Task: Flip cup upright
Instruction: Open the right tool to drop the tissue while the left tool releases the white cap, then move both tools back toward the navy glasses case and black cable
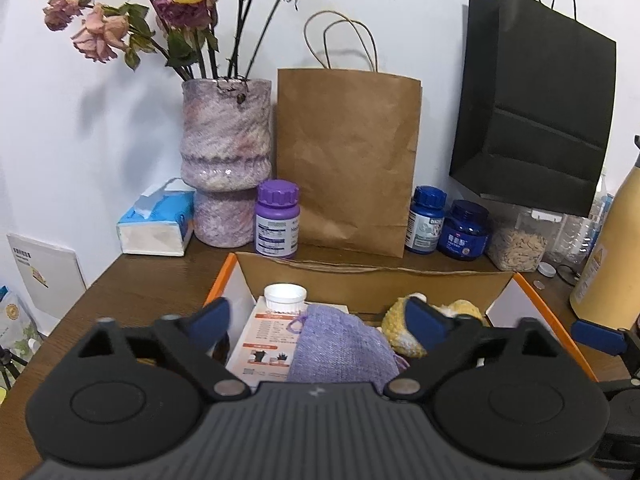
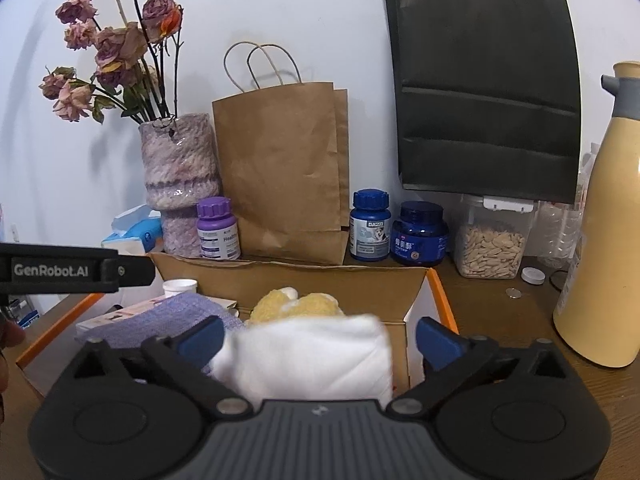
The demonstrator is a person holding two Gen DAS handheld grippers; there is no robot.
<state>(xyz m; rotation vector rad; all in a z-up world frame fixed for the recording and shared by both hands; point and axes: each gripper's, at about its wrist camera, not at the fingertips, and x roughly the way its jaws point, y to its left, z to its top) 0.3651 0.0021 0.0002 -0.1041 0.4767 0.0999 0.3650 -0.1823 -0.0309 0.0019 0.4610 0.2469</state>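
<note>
Nearest in the left wrist view, the left gripper (image 1: 316, 314) has its blue fingers spread wide apart and nothing is clamped. Below and between them lies a purple knitted cloth (image 1: 340, 344), inside an open cardboard box (image 1: 224, 276) with orange edges. Whether the pads touch the cloth I cannot tell. Behind the cloth, at the box's back left, a small white ribbed cup (image 1: 285, 296) stands with its rim up, beside a printed carton (image 1: 268, 336). I am not sure it is the task's cup.

Nearest in the right wrist view, the right gripper (image 2: 319, 332) is also fully spread. A blurred white soft bundle (image 2: 308, 356) sits between its fingers. The left pad is just beside it and the right pad is clearly apart from it. This bundle does not show in the left view. The white cup (image 2: 180, 286) appears at the box's far left, partly hidden behind the left gripper's black body. Only here a cream jug (image 2: 600, 220) shows fully, on the table at the right.
</note>
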